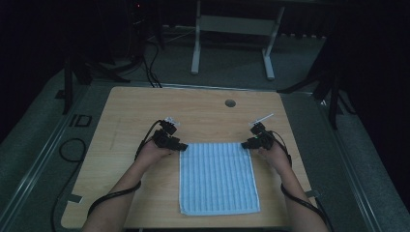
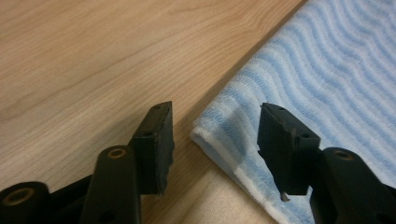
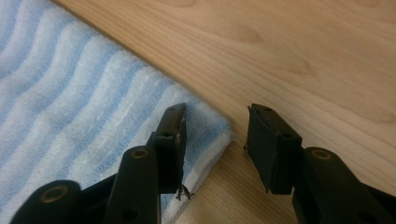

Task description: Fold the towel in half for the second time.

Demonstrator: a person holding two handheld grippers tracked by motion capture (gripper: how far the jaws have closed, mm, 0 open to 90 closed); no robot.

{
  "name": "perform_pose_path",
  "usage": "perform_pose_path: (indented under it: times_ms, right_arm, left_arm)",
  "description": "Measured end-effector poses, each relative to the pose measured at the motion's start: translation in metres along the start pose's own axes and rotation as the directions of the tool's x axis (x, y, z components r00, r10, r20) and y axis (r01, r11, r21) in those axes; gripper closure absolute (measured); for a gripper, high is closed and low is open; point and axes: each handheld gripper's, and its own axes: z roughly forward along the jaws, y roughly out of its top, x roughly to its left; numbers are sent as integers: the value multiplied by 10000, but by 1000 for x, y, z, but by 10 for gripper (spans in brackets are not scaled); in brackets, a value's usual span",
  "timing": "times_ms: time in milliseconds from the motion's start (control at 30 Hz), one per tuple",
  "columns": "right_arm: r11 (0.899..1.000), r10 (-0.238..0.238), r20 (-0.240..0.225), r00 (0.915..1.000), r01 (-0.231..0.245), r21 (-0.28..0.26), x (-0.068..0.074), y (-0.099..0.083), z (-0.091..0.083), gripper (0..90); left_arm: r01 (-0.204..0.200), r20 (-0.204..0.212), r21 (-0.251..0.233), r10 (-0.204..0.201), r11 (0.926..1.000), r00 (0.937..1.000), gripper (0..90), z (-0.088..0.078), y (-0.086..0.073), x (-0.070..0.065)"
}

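Note:
A blue-and-white striped towel (image 1: 218,176) lies flat on the wooden table (image 1: 140,111), folded to a rectangle near the front edge. My left gripper (image 1: 181,145) is at the towel's far left corner. In the left gripper view its jaws (image 2: 215,140) stand open astride that corner of the towel (image 2: 327,70), one jaw over bare wood, the other over cloth. My right gripper (image 1: 246,143) is at the far right corner. Its jaws (image 3: 217,140) are open too, with the towel (image 3: 70,93) corner between them, pads not pressing.
A round cable hole (image 1: 230,103) sits in the table's far middle. Beyond the table stands a white desk frame (image 1: 196,48). Black stands (image 1: 333,92) flank the table and cables (image 1: 72,150) lie on the floor at left.

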Motion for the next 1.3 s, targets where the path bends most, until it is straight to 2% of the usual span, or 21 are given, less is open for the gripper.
perform_pose_path:
  times_ms: [100, 200, 233, 267, 300, 333, 367, 467, 500, 533, 633, 700, 733, 900, 933, 1000, 1033, 1100, 1200, 1267, 1300]
  right_arm:
    - [10000, 59, -170, 9998, -59, 20, 0, 1, 2, 662]
    - [9999, 54, -444, 9990, -48, 140, 0, 3, 3, 815]
    - [9999, 54, -444, 9990, -48, 140, 0, 3, 3, 815]
    - [9997, -178, -383, 9991, 185, 157, 3, 5, 2, 842]
    - [9997, -178, -383, 9991, 185, 157, 3, 5, 2, 842]
    - [9994, -306, -276, 9992, 310, 158, 4, 7, 0, 849]
    - [9995, -285, -227, 9993, 289, 151, 4, 7, 0, 851]
    - [9996, -284, -66, 9996, 284, 48, 1, 10, -4, 853]
    - [9996, -284, -66, 9996, 284, 48, 1, 10, -4, 853]
    - [9997, -209, 23, 9998, 209, -111, -1, 12, -9, 853]
    - [9993, -206, 7, 9998, 206, -307, -3, 16, -18, 853]
    - [9991, -188, -25, 9998, 187, -391, -3, 18, -21, 852]
    - [9979, -215, -3, 9998, 215, -612, -5, 23, -29, 853]
    - [9944, -314, 82, 9995, 321, -1006, -2, 32, -43, 853]
    - [9908, -536, 184, 9984, 555, -1233, 3, 35, -53, 853]
    - [9872, -739, 186, 9971, 758, -1403, 7, 35, -61, 853]
    - [9855, -793, 175, 9967, 810, -1488, 9, 35, -65, 853]
    - [9796, -1154, 196, 9931, 1171, -1635, 15, 35, -76, 853]
    - [9699, -1522, 177, 9882, 1527, -1896, 28, 34, -93, 853]
    - [9612, -1738, 277, 9844, 1757, -2126, 35, 32, -104, 853]
    - [9579, -1822, 282, 9829, 1839, -2204, 37, 30, -108, 853]
  left_arm:
    - [110, -88, 59, -109, 9999, 9999, 570, 5, 2, 1]
    - [193, 138, 143, -195, 9997, 9997, 740, 9, 3, 2]
    - [193, 138, 143, -195, 9997, 9997, 826, 9, 3, 2]
    - [234, 475, 143, -241, 9996, 9986, 857, 10, 6, 2]
    - [234, 475, 143, -241, 9996, 9986, 865, 10, 6, 2]
    - [-104, 197, 164, 101, 9998, 9998, 872, 10, 9, -2]
    - [-193, 160, 133, 191, 9997, 9997, 873, 10, 11, -4]
    - [-193, -183, -49, 192, 9998, 9996, 879, 6, 16, -6]
    - [-193, -183, -49, 192, 9998, 9996, 879, 6, 16, -6]
    - [-136, -188, -426, 128, 9990, 9997, 879, -2, 21, -5]
    - [-216, -315, -791, 191, 9966, 9993, 879, -12, 27, -6]
    - [-267, -337, -821, 240, 9963, 9991, 879, -14, 29, -5]
    - [-448, -460, -861, 409, 9953, 9981, 879, -21, 35, -4]
    - [-511, -429, -1151, 465, 9920, 9980, 878, -34, 43, -4]
    - [-831, -552, -1314, 764, 9878, 9956, 879, -45, 44, -9]
    - [-1051, -403, -1474, 1002, 9835, 9942, 878, -53, 44, -12]
    - [-1338, -409, -1600, 1289, 9780, 9908, 878, -59, 44, -15]
    - [-1585, -454, -1543, 1533, 9752, 9871, 878, -66, 43, -18]
    - [-1610, -441, -1762, 1557, 9711, 9868, 878, -79, 41, -22]
    - [-1793, -332, -1957, 1762, 9641, 9838, 878, -90, 38, -28]
    - [-1971, -371, -2105, 1936, 9575, 9804, 878, -96, 34, -32]
